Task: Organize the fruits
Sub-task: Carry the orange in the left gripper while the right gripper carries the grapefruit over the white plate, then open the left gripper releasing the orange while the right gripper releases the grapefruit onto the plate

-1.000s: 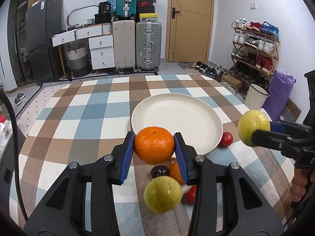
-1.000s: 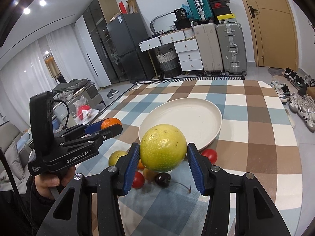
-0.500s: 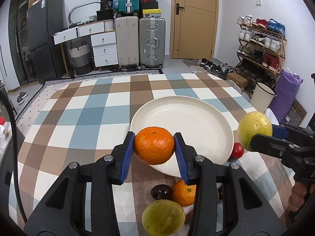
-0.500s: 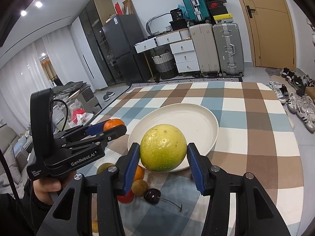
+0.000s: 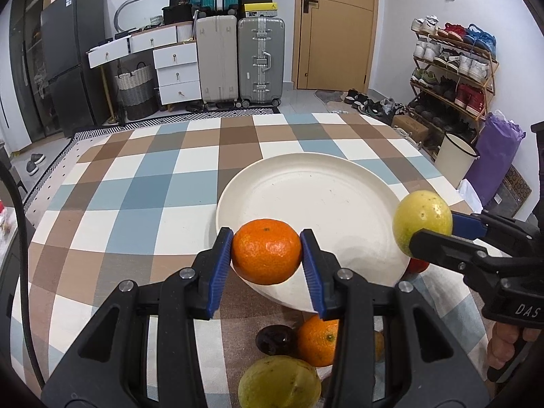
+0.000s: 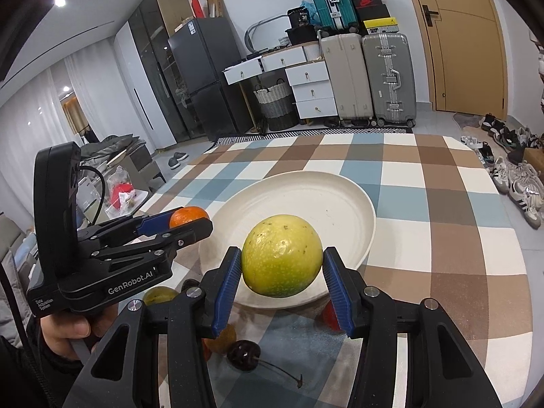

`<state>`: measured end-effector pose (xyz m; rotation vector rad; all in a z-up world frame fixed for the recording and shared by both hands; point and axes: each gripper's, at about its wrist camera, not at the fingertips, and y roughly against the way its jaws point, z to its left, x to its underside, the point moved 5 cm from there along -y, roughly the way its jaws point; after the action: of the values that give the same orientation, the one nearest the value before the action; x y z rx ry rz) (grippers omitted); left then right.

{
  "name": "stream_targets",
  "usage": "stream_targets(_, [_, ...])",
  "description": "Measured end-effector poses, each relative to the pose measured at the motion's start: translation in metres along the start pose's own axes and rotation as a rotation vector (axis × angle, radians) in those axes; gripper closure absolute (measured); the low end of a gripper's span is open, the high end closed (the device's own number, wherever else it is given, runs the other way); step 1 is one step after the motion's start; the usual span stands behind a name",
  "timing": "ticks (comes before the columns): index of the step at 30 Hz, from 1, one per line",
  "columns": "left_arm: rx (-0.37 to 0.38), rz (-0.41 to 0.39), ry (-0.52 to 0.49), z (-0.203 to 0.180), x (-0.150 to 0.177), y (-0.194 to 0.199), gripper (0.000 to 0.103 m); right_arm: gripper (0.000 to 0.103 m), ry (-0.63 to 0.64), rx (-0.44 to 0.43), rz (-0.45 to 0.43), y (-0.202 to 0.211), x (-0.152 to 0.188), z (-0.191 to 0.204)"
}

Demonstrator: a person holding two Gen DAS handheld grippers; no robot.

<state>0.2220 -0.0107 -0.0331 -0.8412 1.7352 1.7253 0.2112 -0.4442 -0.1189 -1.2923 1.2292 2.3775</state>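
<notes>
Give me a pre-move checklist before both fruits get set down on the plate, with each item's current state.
1. Left gripper shut on the orange: ok.
2. Right gripper shut on the yellow-green fruit: ok.
3. Plate bare, with room for both: ok.
4. Both fruits over the plate's near edge: ok, though height above it: cannot tell.
5. Gap between the two grippers: ok, they are apart.
6. Loose fruit on the table, such as the cherry, clear of the plate: ok.
</notes>
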Motion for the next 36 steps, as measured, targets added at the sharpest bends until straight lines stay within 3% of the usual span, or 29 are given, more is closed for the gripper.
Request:
stream_targets(7, [0.036, 0.02, -0.02, -0.01, 0.003, -0.01, 0.066, 0.053, -0.019, 0.011, 0.014, -0.013, -0.002, -0.009])
stream_targets(25, [0.036, 0.061, -0.057, -0.019, 0.011, -0.025, 0.065, 0.053, -0.023, 0.031, 0.047, -0.028, 0.005, -0.014])
stream_targets(36, [0.055, 0.058, -0.038, -0.017, 0.01, -0.024, 0.065, 0.05, -0.028, 0.047, 0.002, -0.018, 0.001, -0.016])
